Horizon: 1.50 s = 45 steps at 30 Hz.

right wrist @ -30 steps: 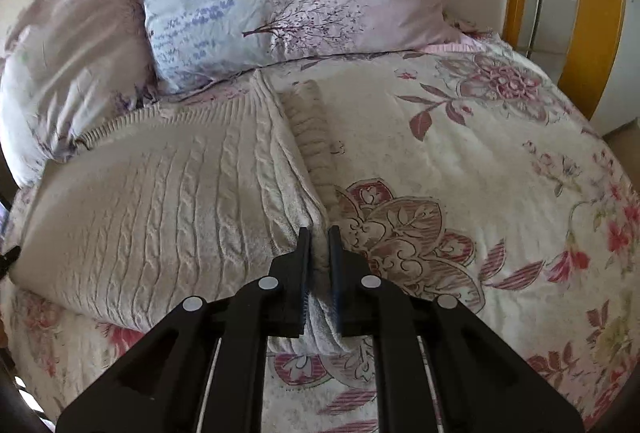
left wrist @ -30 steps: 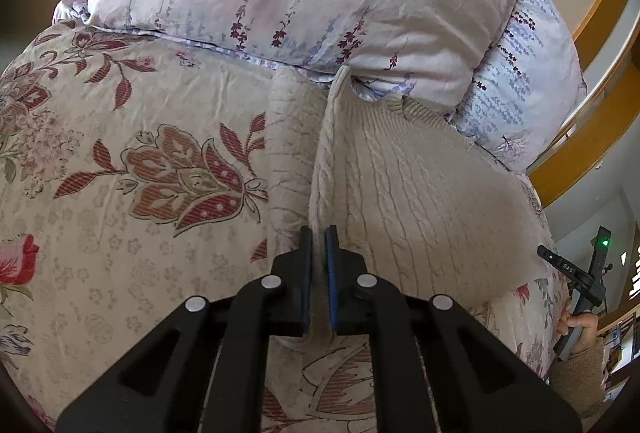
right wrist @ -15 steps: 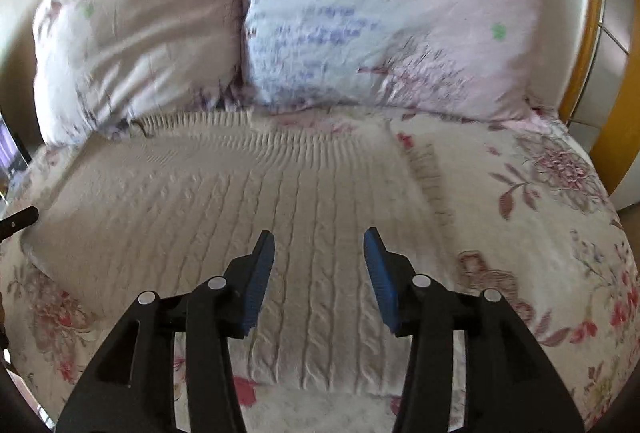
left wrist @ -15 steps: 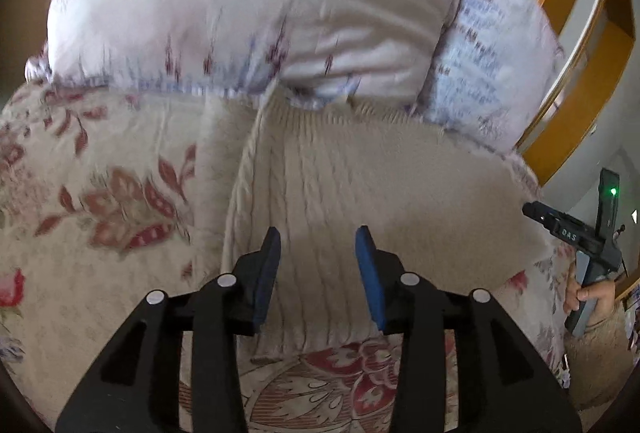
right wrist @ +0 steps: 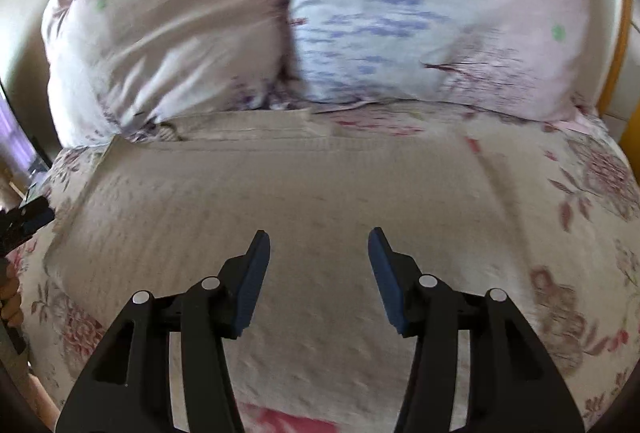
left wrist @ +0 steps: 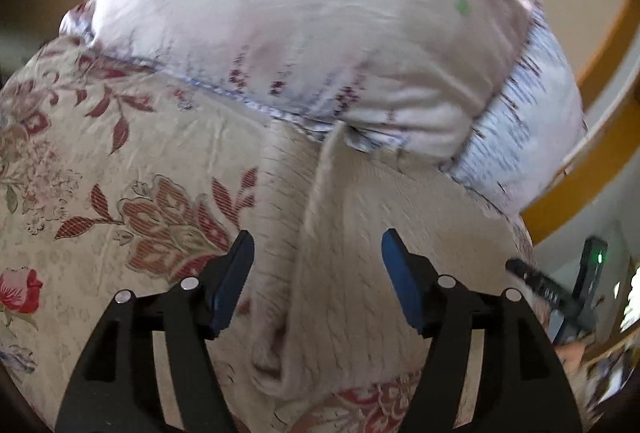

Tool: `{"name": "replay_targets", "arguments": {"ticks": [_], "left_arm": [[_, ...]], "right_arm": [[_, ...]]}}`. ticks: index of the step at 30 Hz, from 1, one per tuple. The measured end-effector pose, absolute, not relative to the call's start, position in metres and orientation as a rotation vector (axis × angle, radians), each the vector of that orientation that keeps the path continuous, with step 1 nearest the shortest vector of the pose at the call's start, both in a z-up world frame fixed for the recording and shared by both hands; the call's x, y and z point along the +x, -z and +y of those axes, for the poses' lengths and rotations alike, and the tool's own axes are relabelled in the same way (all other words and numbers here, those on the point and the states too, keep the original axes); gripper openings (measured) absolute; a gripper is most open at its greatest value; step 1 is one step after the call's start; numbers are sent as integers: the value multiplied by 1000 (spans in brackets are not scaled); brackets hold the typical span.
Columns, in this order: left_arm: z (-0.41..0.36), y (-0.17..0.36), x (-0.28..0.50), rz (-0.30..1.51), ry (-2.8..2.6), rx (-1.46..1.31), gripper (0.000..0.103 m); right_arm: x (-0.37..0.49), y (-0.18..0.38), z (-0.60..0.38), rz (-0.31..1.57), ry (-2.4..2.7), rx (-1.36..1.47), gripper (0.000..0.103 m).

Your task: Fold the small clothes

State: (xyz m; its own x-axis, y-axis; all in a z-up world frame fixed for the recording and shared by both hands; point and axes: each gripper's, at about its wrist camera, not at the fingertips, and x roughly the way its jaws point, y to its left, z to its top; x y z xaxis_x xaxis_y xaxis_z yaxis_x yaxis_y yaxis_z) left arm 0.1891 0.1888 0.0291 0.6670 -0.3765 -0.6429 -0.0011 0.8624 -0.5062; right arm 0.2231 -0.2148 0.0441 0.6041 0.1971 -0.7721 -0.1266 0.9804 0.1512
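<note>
A cream cable-knit sweater (right wrist: pixel 304 201) lies flat on the floral bedspread, its far edge against the pillows. In the left wrist view the sweater (left wrist: pixel 360 241) shows a sleeve (left wrist: pixel 276 217) folded along its left side. My left gripper (left wrist: pixel 316 253) is open and empty, just above the sleeve and the sweater's left edge. My right gripper (right wrist: pixel 318 249) is open and empty, above the middle of the sweater. The other gripper (left wrist: pixel 560 293) shows at the right edge of the left wrist view.
Two floral pillows (right wrist: pixel 172 33) (right wrist: pixel 440 17) stand at the head of the bed. The floral bedspread (left wrist: pixel 100 161) spreads around the sweater. A yellow wooden bed frame (left wrist: pixel 592 169) runs along the right side.
Both grippers let go of the sweater's edges and opened wide. The right gripper swung left over the sweater's middle. The left one pulled back a little.
</note>
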Motion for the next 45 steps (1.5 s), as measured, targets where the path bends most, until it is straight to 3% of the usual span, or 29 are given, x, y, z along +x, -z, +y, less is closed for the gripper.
{"name": "replay_targets", "arguments": {"ticks": [19,27,32,38,45], "left_arm": [[187,0,234,904,253,-677,71],[174,4,238,920,273,-704,50],[171,8,241,937,286,-748,26],[166,-12,235,857,358,-792,18],[126,-68,232,712,516,-810,16]], "right_arm": [[238,-21,-158,896,-184,-90,57],[238,-21,-158,892,-195,-80,57],[239,-21,-159,894,-202,-78,57],[239,-20,-159,892,-204,-77,57],[239,-20,-158,888,-204,-77,57]]}}
